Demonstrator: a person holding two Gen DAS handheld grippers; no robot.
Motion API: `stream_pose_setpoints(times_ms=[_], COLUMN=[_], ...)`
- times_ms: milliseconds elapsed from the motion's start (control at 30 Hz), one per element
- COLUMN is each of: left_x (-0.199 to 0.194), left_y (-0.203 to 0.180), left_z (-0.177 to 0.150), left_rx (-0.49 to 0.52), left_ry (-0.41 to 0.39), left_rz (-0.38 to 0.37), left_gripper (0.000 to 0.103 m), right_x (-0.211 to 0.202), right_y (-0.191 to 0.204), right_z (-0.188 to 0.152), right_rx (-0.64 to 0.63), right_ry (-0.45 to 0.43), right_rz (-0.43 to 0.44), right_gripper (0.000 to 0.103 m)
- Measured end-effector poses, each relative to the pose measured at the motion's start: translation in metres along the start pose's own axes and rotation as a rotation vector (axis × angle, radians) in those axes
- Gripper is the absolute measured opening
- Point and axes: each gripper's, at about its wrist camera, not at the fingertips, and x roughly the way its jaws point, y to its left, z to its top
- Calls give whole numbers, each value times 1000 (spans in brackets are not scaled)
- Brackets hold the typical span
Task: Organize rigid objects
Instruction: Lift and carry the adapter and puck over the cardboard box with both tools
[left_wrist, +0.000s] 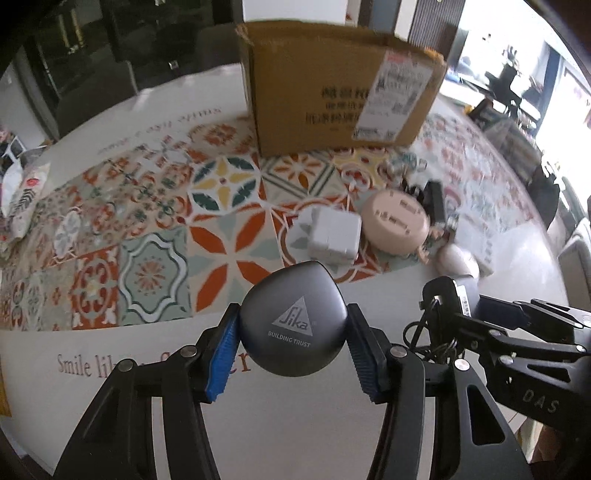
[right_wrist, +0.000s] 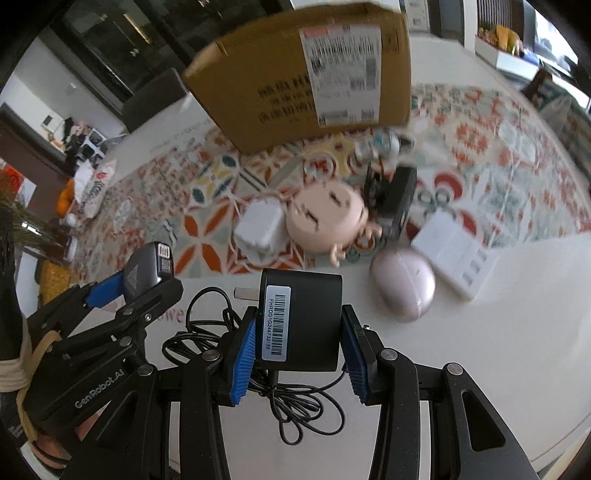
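**Left wrist view: both grippers loaded, pile ahead**

Left wrist view shows the left gripper (left_wrist: 293, 338) clamped on a grey case (left_wrist: 293, 325), its blue pads (left_wrist: 221, 354) pressing both sides, held above the white table (left_wrist: 295, 424). In the right wrist view the right gripper (right_wrist: 297, 349) grips a black adapter (right_wrist: 299, 319) by its sides; the adapter's thin cable (right_wrist: 295, 406) hangs in loops beneath it, prongs pointing left. The two grippers sit side by side, close together, near the table's front edge.

Ahead lies a patterned mat (left_wrist: 155, 221). On its right part sit a white charger (left_wrist: 332, 236) and a pink round toy (left_wrist: 395, 225), touching or nearly so, with dark items just behind the toy. A pink pod (right_wrist: 402, 288) rests on bare table just right of the adapter, beside a white tray (right_wrist: 454, 254). A cardboard box (left_wrist: 340, 99) stands at the mat's far side.

The mat's left half is open, as is the bare white strip in front of the mat.
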Motion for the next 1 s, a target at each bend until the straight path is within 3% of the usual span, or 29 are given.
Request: stream_pose_setpoints(times_ms=[600,800,1000], left_x=[-86,-100,-111], left_y=[-30,-34,-35], left_z=[41,55,68], left_rx=[-44,-63,-73], left_ry=[-233,-271,-304], left_rz=[12,9,53], left_gripper=[55,55,55], right_x=[-88,-102,-109], right_y=[-4,-9,-6], right_z=[41,57,78], right_rx=[-98,-100,-116], right_ry=[-237,-289,-332], right_rz=[14,30,29], right_gripper=[42,42,42])
